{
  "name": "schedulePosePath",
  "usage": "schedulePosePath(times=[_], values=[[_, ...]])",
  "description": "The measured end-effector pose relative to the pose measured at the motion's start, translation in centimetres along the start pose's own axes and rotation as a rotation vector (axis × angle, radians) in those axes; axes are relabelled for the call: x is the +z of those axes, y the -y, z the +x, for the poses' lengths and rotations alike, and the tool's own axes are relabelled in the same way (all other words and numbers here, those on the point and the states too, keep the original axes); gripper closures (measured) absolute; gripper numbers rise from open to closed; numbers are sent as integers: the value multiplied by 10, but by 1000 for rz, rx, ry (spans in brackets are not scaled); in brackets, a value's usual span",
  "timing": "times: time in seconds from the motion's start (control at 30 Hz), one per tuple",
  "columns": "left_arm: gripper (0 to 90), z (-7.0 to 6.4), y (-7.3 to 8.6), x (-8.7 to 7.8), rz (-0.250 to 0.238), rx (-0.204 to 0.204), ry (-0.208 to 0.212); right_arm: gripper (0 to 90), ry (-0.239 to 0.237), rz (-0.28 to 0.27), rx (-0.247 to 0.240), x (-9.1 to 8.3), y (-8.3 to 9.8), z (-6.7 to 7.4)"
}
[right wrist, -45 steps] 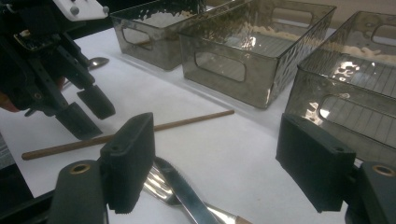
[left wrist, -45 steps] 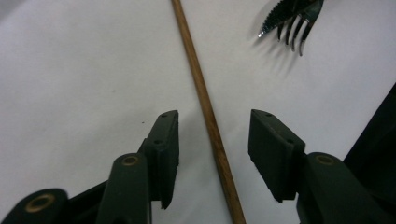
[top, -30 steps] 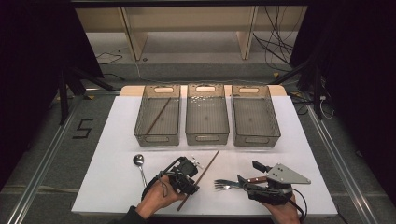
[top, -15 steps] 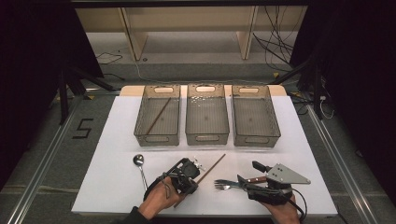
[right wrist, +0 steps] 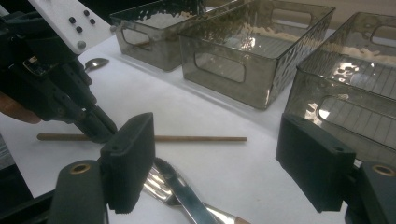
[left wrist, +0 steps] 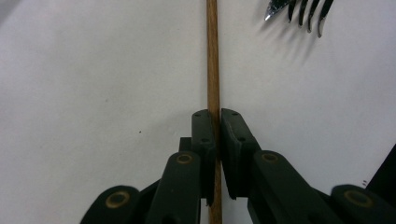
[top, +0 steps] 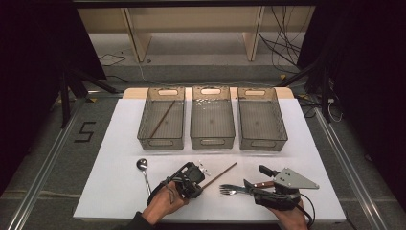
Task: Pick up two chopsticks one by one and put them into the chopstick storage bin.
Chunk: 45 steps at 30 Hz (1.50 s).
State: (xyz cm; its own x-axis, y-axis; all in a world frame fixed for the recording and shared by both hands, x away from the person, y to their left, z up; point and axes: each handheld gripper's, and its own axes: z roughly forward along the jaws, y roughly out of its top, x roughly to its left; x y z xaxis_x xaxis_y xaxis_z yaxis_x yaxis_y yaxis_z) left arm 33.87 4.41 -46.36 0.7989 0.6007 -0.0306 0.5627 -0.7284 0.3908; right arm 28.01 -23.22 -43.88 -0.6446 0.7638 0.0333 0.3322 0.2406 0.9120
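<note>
Wooden chopstick (left wrist: 213,56) lies on the white worktop (top: 110,191), and the left tongs (left wrist: 217,114) have just been closing on it; in the left gripper view the two pads now pinch the stick near its end, with the rest running straight out to 12 o'clock. In the high view the left tongs (top: 198,184) sit at about 6 o'clock of the middle bin (top: 212,139), and the chopstick (top: 221,175) slants away toward 1 o'clock. The step in hand looks like the grasp itself, just made, in a job of sorting cutlery into bins. A second chopstick (top: 161,119) already lies in the left bin (top: 160,142), so the next move probably calls for a lift clear of the worktop and a carry toward 11 o'clock, keeping the long stick level so its far tip clears the bin wall.

Right tongs (right wrist: 215,158) stand spread wide and grip nothing. A fork (right wrist: 161,184) and a knife (right wrist: 187,198) lie on the worktop below and between the pads; whether either pad touches them I cannot tell. A spoon (top: 142,167) lies apart at 9 o'clock of the left tongs.
</note>
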Motion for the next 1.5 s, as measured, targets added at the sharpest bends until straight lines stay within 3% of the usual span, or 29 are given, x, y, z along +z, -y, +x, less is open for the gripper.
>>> schedulePosePath(times=[0.73,1.5], values=[[840,21,3,-29,-90,-33,36,287,-2,0,2,0,0,0],[840,46,11,-60,-172,-89,12,287,-1,-1,2,0,0,0]])
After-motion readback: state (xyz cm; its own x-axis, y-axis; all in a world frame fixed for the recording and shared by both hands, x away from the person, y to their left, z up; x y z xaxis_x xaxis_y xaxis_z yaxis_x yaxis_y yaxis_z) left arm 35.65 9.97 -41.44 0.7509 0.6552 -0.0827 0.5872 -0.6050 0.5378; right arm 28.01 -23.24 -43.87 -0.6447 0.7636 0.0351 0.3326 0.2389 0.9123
